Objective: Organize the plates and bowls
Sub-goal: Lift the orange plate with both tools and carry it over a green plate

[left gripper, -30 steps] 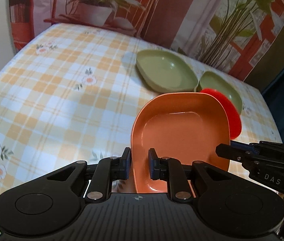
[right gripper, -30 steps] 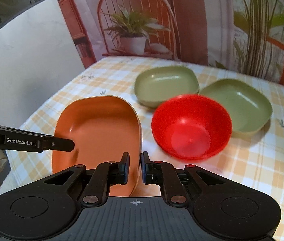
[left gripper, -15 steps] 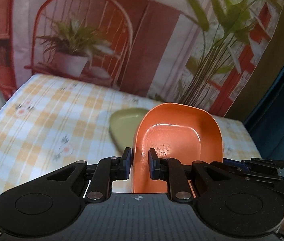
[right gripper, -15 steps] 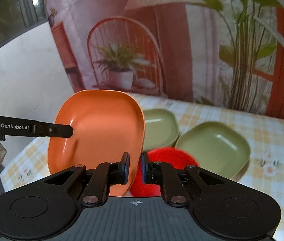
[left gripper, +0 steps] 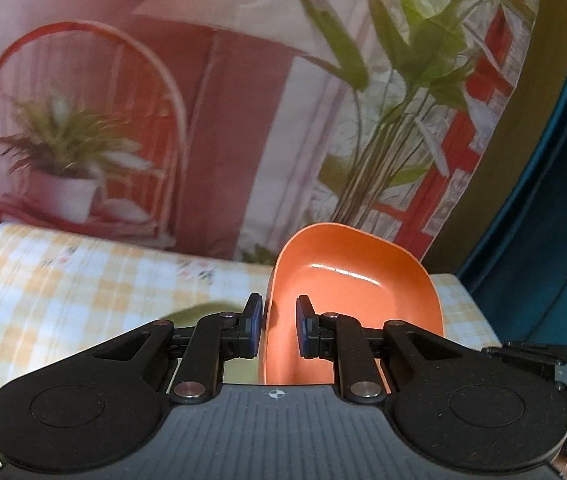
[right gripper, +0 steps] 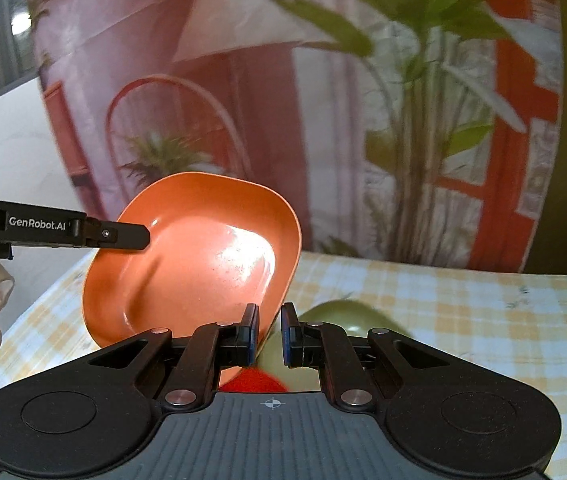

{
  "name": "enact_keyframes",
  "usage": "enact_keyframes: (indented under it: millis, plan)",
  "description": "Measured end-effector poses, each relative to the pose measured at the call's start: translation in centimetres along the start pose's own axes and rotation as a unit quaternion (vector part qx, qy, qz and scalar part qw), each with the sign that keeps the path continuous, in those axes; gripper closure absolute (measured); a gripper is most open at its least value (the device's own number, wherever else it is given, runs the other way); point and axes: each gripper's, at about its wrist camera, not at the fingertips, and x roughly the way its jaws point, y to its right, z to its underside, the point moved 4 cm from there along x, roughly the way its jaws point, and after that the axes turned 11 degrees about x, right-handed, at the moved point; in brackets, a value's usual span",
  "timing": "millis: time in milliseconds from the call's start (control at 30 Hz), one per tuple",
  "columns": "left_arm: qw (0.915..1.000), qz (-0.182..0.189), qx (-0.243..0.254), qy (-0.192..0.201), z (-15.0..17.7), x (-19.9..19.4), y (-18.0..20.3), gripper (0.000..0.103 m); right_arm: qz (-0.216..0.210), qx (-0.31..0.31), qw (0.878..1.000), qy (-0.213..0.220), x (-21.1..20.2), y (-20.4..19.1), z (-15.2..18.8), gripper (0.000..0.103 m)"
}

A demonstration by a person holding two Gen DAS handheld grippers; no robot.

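Both grippers hold one orange plate [left gripper: 353, 300], lifted and tilted above the table. My left gripper [left gripper: 277, 326] is shut on its left rim. My right gripper [right gripper: 270, 334] is shut on its right rim; the plate [right gripper: 195, 256] fills the left of that view, and the left gripper's finger [right gripper: 119, 236] shows at its far edge. A green plate [right gripper: 347, 316] and a red bowl [right gripper: 253, 382] lie on the table below, mostly hidden by my right gripper. A sliver of green plate [left gripper: 195, 312] shows in the left wrist view.
The table has a yellow checked floral cloth [right gripper: 463, 312]. A printed backdrop with plants and a chair [left gripper: 203, 120] hangs behind it. A dark teal curtain [left gripper: 555, 240] stands at the right. A white wall [right gripper: 3, 152] is at the left.
Both grippers have raised the orange plate off the table and tilted it up. The views have swung upward, so the green plates and red bowl have dropped mostly out of sight.
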Motion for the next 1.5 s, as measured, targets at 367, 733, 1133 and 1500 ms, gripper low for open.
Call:
enact_keyframes:
  millis: [367,733,1133,1500]
  plan:
    - [0.9952,0.055,0.081,-0.005,-3.3,6.4,4.9,0.084,0.054,0.082,0.995,0.005,1.0,6.3,0.0,0.092]
    - [0.9890,0.066,0.110,-0.074,0.3,12.4,5.6,0.084,0.075,0.131,0.988,-0.037,3.7,9.1,4.0,0.091]
    - [0.9844,0.060,0.122,-0.112,2.4,15.7,5.5,0.084,0.094,0.120,0.987,-0.048,5.2,9.8,5.0,0.090]
    - [0.9796,0.051,0.151,-0.121,2.9,16.7,6.0,0.084,0.104,0.102,0.988,-0.055,5.8,9.6,5.6,0.089]
